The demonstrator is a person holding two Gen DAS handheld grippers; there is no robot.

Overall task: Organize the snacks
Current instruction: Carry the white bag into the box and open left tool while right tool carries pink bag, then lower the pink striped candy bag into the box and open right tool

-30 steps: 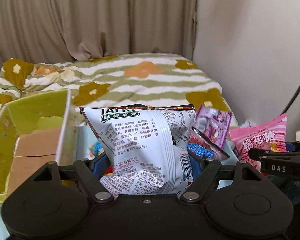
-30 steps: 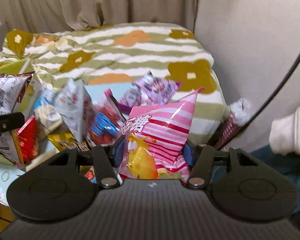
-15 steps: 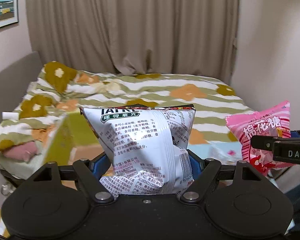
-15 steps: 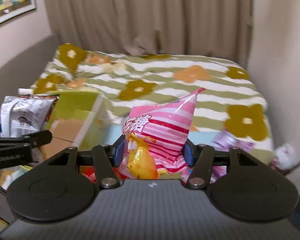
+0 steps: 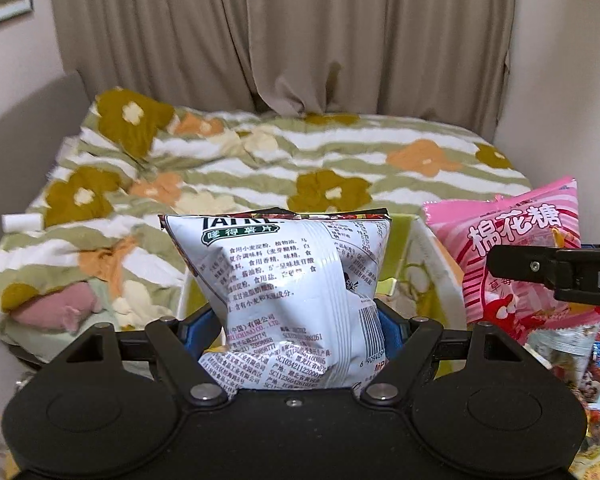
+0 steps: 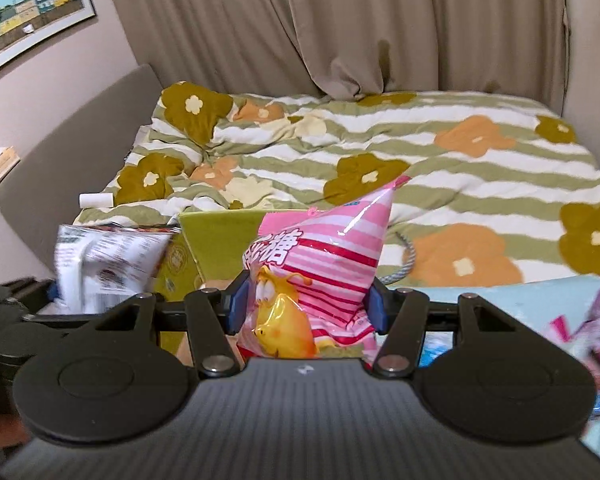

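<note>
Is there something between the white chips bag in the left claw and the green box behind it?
Nothing visible. The white printed chips bag hangs directly before the open yellow-green cardboard box, with no object between them.

Home bedroom, bed (image 6: 420, 152), curtains (image 6: 340, 20)

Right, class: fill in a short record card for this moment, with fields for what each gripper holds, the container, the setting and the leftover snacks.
left gripper: shut on white chip bag
right gripper: shut on pink marshmallow bag
container: green cardboard box, open, behind both bags
setting: floral striped blanket on a bed, beige curtain behind
leftover snacks: loose packets at the right of the left wrist view
</note>
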